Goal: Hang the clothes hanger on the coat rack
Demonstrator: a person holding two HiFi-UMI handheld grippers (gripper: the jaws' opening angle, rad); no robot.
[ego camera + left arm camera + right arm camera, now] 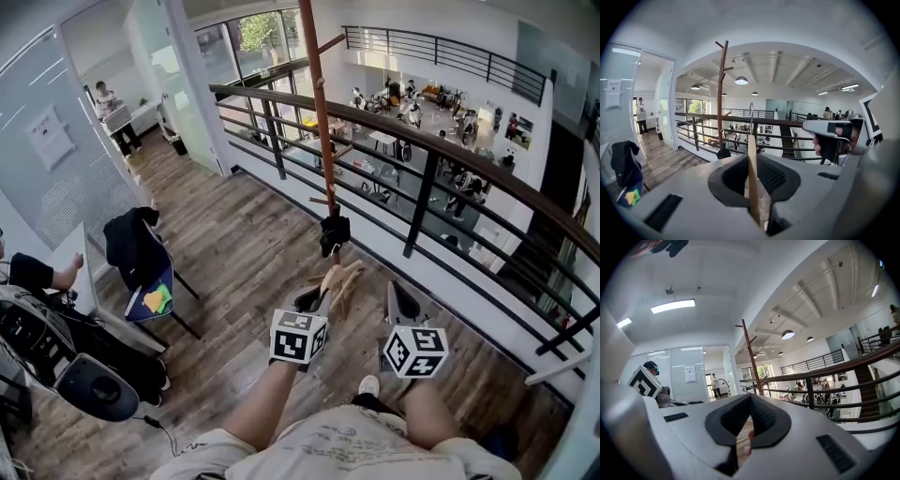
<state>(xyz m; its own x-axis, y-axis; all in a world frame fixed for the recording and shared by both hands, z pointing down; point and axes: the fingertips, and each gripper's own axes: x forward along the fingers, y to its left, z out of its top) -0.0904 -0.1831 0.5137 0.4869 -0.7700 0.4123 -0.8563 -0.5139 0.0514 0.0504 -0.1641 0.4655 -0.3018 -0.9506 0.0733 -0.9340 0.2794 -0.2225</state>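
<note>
The wooden clothes hanger (338,285) is held edge-on in my left gripper (317,302), which is shut on it. In the left gripper view the wood (753,183) stands between the jaws and its metal hook (751,117) rises above them. The reddish-brown coat rack (320,112) stands straight ahead by the railing, its base (335,234) a short way beyond the hanger. Its side pegs branch off high on the pole (722,89). My right gripper (403,302) hovers to the right of the hanger, apart from it. Its jaws (750,399) are shut with nothing between them.
A dark railing (424,187) runs behind the coat rack over a drop to a lower floor. At the left are a chair with a black jacket (134,246), a black bag (94,386) and a seated person's arm (37,274). A glass wall (56,141) closes the left side.
</note>
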